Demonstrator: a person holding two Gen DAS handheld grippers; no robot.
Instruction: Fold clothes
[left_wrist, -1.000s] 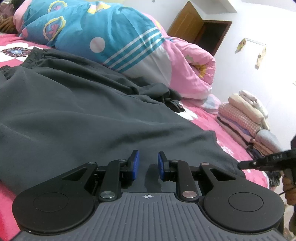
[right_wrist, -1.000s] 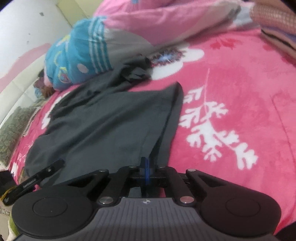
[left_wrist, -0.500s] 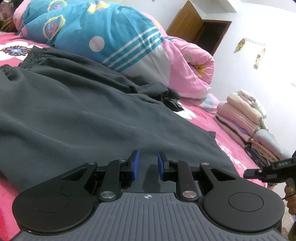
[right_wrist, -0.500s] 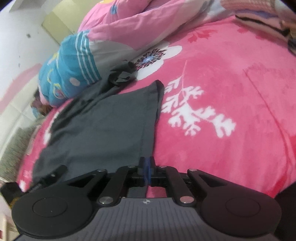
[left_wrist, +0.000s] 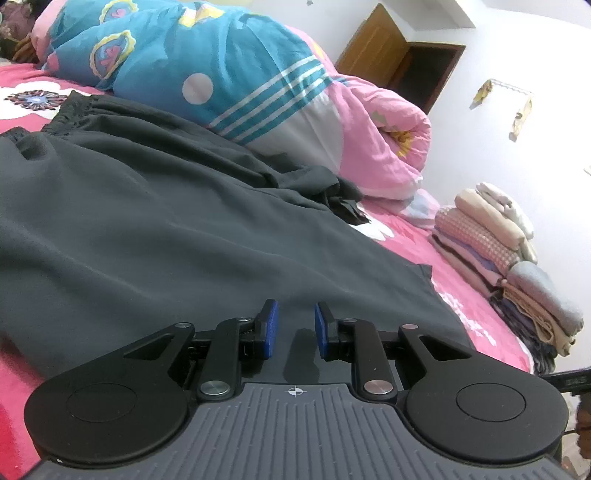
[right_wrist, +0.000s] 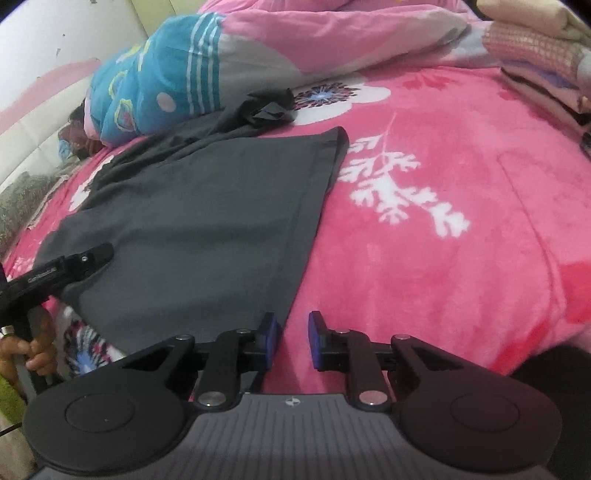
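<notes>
A dark grey garment (left_wrist: 177, 236) lies spread on the pink flowered bed; it also shows in the right wrist view (right_wrist: 207, 221). Its far part is bunched near the quilt (right_wrist: 266, 107). My left gripper (left_wrist: 295, 325) is open and empty, low over the garment's near edge. My right gripper (right_wrist: 291, 332) is open and empty, just right of the garment's near right corner, over the pink bedcover (right_wrist: 443, 240). The left gripper also shows at the left of the right wrist view (right_wrist: 70, 266).
A rolled blue and pink quilt (left_wrist: 240, 85) lies along the far side of the bed. A stack of folded clothes (left_wrist: 506, 258) sits at the right. A brown door (left_wrist: 373, 48) stands behind.
My right gripper has opened and let go of the garment's edge. The garment now lies flatter on the bed. My left gripper stayed open and shifted slightly.
</notes>
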